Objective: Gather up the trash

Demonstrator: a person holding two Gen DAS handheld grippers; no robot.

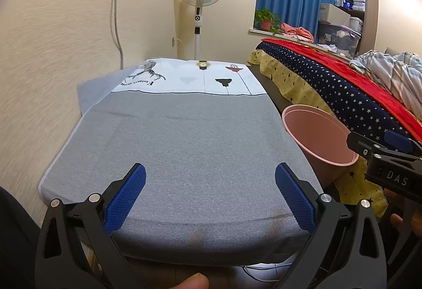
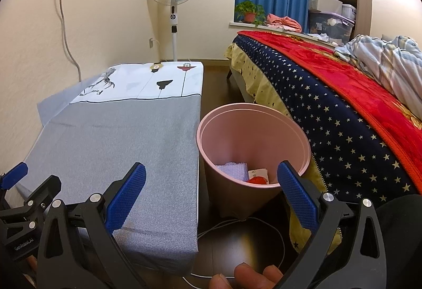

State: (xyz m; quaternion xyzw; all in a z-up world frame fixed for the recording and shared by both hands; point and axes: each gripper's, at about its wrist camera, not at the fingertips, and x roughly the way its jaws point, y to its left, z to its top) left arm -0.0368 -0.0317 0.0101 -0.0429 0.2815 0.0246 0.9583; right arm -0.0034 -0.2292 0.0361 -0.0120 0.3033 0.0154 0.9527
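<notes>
Left wrist view: the left claw (image 1: 210, 194) gapes wide and empty over the grey cloth-covered table (image 1: 184, 136); a pink bin (image 1: 319, 138) stands at its right edge, beside the bed (image 1: 343, 94).

Right wrist view: the right claw (image 2: 211, 195), spread open and empty, hangs near the bin (image 2: 253, 136), which holds white paper (image 2: 233, 170) and red scraps (image 2: 257, 180); a white cable (image 2: 237, 223) lies on the floor.

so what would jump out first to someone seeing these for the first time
Probably the pink trash bin on the floor between the cloth-covered table and the bed, with white paper and something red at its bottom. Next, the red blanket and star-patterned cover on that bed. Both the left gripper and right gripper are open and empty.
</notes>
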